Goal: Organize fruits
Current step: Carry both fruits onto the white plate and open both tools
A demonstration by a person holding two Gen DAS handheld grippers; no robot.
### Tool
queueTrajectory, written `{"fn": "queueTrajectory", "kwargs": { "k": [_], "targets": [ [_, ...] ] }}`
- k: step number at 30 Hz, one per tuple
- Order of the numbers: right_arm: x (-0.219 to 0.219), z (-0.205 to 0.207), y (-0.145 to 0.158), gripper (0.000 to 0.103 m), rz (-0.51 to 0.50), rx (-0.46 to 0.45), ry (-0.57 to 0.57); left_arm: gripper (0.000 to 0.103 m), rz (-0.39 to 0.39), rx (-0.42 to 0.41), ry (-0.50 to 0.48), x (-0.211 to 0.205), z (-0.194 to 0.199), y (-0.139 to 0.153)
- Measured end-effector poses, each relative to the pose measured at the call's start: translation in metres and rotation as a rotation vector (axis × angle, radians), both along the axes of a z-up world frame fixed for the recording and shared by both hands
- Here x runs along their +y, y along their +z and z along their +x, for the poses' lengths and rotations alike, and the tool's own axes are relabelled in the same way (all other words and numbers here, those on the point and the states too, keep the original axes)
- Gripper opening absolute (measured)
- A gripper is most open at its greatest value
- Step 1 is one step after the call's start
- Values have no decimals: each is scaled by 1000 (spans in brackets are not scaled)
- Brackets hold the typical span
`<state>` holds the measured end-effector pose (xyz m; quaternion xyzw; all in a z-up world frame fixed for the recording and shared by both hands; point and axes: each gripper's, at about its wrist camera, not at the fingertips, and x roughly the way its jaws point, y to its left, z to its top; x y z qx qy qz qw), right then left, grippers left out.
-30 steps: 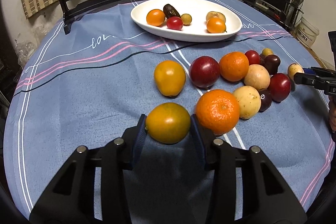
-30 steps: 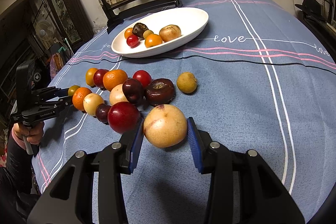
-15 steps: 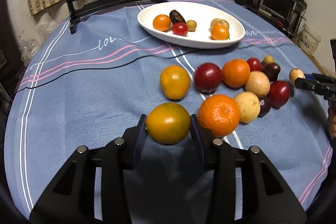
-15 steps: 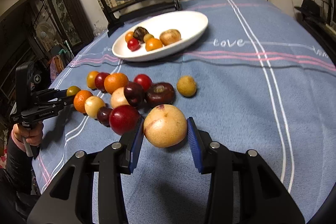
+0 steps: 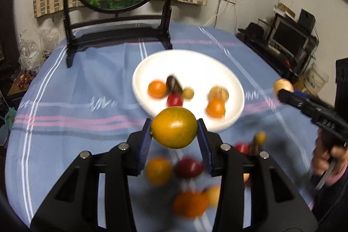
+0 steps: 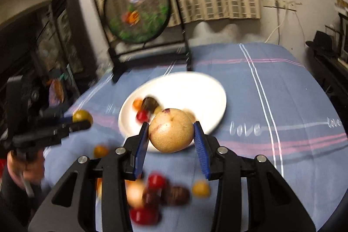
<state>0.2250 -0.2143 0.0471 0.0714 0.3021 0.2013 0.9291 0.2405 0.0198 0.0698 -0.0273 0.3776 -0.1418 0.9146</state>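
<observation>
Left gripper (image 5: 174, 138): clamped on a yellow-green citrus (image 5: 174, 127), held above the tablecloth (image 5: 65, 145). Right gripper (image 6: 171, 140): clamped on a tan speckled fruit (image 6: 171, 130), before the white plate (image 6: 195, 88). Loose fruits (image 6: 152, 195) below: blurred, partly hidden behind fingers.

glossy white plate (image 5: 233, 84) on matt blue cloth (image 5: 87, 88); speckled, rough-skinned tan fruit (image 6: 171, 132).
</observation>
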Motion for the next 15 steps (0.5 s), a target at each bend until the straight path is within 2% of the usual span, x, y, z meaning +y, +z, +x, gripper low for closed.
{"fn": "queueTrajectory", "kwargs": {
  "k": [2,7,11,15],
  "targets": [
    [1,26,-3,42,22,14,-25,42,2,3,-8,-17,24,1],
    [2,90,-30,42,46,114,-75,42,41,26,-12,-58,84,-9],
    [-1,113,-47,42,48,161,-92,42,104,44,3,-83,121,-27],
    [4,124,-61,41,19,190,-70,42,132,88,8,-88,139,-45]
  ]
}}
